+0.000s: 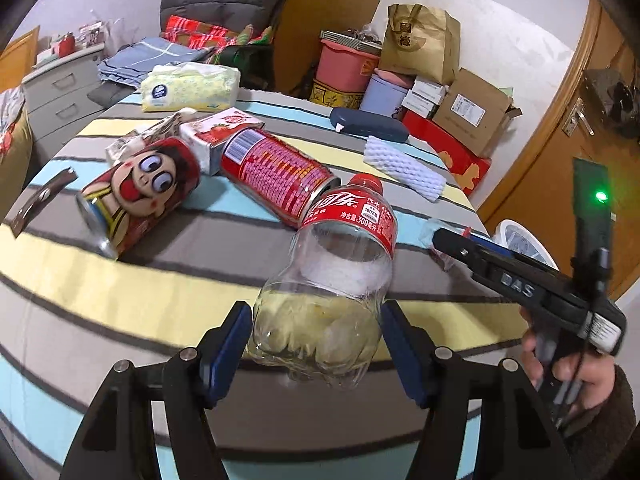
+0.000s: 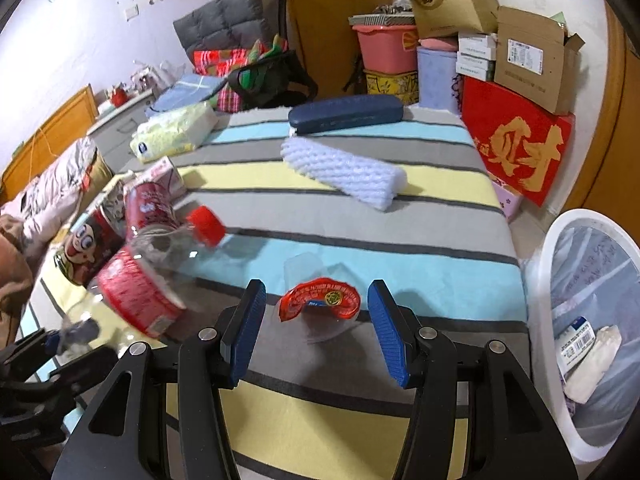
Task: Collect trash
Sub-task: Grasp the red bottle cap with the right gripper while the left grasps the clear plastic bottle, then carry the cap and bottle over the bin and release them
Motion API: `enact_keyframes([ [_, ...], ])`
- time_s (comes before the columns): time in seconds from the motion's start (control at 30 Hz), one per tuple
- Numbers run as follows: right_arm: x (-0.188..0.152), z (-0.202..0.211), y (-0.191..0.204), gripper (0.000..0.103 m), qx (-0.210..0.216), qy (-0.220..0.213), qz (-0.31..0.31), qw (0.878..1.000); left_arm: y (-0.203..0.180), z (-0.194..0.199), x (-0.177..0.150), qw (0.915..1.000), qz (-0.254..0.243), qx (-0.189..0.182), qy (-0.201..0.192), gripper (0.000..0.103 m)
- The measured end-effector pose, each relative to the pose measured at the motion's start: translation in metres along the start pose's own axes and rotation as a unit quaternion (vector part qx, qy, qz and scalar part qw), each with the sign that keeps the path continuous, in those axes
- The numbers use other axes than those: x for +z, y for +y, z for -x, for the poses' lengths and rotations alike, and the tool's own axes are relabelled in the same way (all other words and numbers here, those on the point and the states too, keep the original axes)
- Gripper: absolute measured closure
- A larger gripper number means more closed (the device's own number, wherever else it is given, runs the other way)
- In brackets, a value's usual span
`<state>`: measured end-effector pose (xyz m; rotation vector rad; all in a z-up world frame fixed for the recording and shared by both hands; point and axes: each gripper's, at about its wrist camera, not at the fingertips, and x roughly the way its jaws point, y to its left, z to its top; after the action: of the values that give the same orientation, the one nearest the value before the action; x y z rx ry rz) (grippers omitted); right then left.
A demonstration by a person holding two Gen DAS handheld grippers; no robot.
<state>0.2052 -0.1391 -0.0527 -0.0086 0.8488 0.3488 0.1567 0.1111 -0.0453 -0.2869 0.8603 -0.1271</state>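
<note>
A clear plastic cola bottle [image 1: 320,300] with a red label and red cap hangs tilted above the striped table [image 1: 120,292], its base gripped between the blue pads of my left gripper [image 1: 314,312]. In the right wrist view the same bottle [image 2: 160,272] is blurred at the left. My right gripper [image 2: 316,286] stands open around a small clear cup with a peeled red lid [image 2: 320,304] that rests on the table; the pads stay clear of it. Two red cans [image 1: 136,192] [image 1: 276,176] and a strawberry carton [image 1: 224,128] lie further back.
A white bin with a liner [image 2: 580,320] stands off the table's right edge and holds some wrappers. A white foam sleeve [image 2: 344,172], a blue case [image 2: 344,114] and a tissue pack [image 2: 172,132] lie on the table. Boxes and tubs are stacked behind.
</note>
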Motion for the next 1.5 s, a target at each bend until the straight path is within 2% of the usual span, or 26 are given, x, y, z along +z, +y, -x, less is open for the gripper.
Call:
enact_keyframes([
  [0.27, -0.003, -0.003, -0.002, 0.049, -0.003, 0.005, 0.0, 1.0, -0.009, 0.004, -0.002, 0.9997, -0.015, -0.019, 0.009, 0.036],
  [0.33, -0.004, -0.001, -0.004, 0.058, -0.001, 0.002, -0.001, 1.0, -0.012, 0.005, 0.001, 0.9994, -0.022, -0.024, 0.004, 0.036],
  [0.4, -0.004, -0.001, -0.006, 0.058, -0.002, 0.004, -0.002, 1.0, -0.015, 0.007, 0.004, 0.9991, -0.032, -0.029, -0.001, 0.032],
  [0.47, -0.005, 0.001, -0.007, 0.058, -0.002, 0.001, -0.002, 1.0, -0.021, 0.008, 0.01, 0.9985, -0.05, -0.018, -0.011, 0.025],
  [0.57, -0.006, 0.004, -0.008, 0.058, -0.006, -0.004, -0.005, 1.0, -0.028, 0.004, 0.017, 0.9971, -0.074, -0.012, -0.011, 0.025],
  [0.63, -0.006, 0.004, -0.011, 0.058, -0.011, -0.004, -0.009, 1.0, -0.034, -0.006, 0.022, 0.9954, -0.093, -0.021, 0.006, 0.025],
  [0.7, -0.007, 0.005, -0.013, 0.058, -0.009, -0.004, -0.013, 1.0, -0.037, -0.014, 0.024, 0.9947, -0.101, -0.012, 0.013, 0.025],
  [0.83, -0.008, 0.006, -0.013, 0.058, -0.007, -0.005, -0.015, 1.0, -0.034, -0.031, 0.028, 0.9956, -0.084, -0.015, 0.038, 0.025],
  [0.93, -0.009, 0.008, -0.015, 0.058, -0.006, -0.005, -0.013, 1.0, -0.036, -0.04, 0.026, 0.9945, -0.092, -0.005, 0.05, 0.025],
  [1.03, -0.01, 0.01, -0.016, 0.058, -0.008, -0.006, -0.012, 1.0, -0.035, -0.045, 0.023, 0.995, -0.08, -0.007, 0.06, 0.034],
  [1.2, -0.012, 0.017, -0.019, 0.058, -0.007, -0.016, -0.015, 1.0, -0.042, -0.04, 0.02, 0.9947, -0.09, 0.002, 0.05, 0.037],
  [1.33, -0.014, 0.024, -0.022, 0.058, -0.006, -0.028, -0.025, 0.999, -0.048, -0.031, 0.021, 0.9956, -0.086, -0.006, 0.037, 0.041],
  [1.5, -0.017, 0.035, -0.03, 0.058, -0.008, -0.042, -0.038, 0.998, -0.063, -0.024, 0.02, 0.9954, -0.091, -0.011, 0.028, 0.041],
])
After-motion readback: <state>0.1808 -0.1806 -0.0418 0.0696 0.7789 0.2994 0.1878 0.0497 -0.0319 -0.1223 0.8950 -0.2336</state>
